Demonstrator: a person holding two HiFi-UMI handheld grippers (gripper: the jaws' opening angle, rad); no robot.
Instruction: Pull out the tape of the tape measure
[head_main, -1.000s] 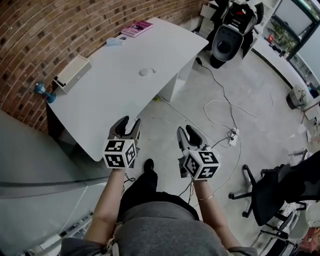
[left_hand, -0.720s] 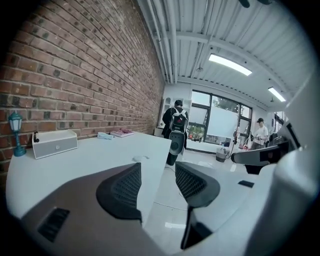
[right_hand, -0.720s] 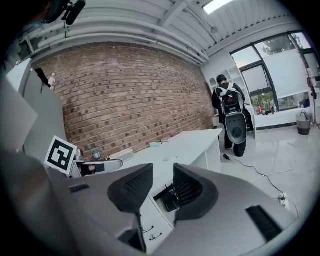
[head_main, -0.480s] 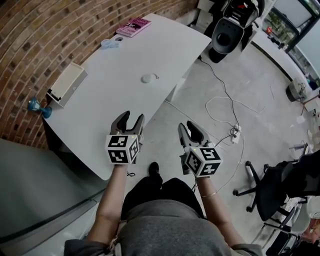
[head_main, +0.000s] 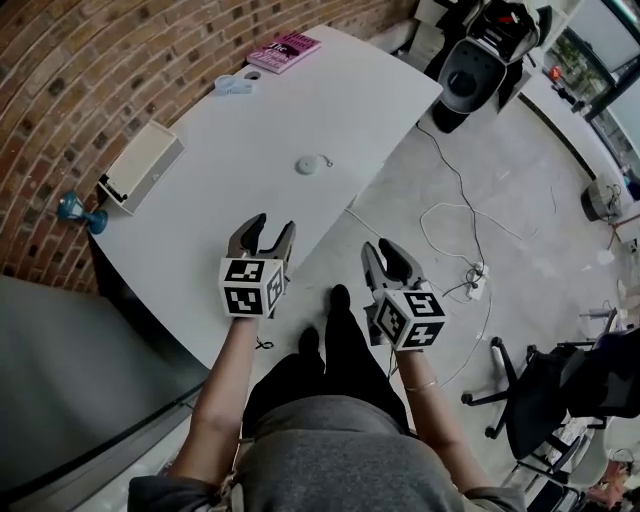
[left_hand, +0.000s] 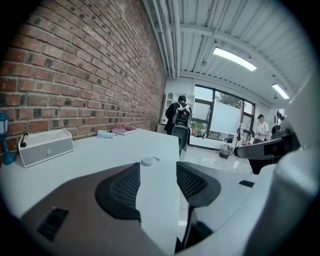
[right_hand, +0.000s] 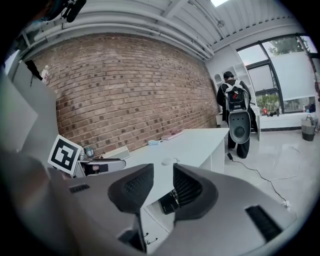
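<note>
One tape measure (head_main: 308, 165) lies beyond left tool (head_main: 274, 224) and right tool (head_main: 383, 246).

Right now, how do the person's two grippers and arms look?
The left gripper and right gripper are grey, each with two curved fingers, black textured pads and a cube of black-and-white square markers. The left fingers have just been opening, empty. The forearms are bare; the right one wears a thin bracelet.
</note>
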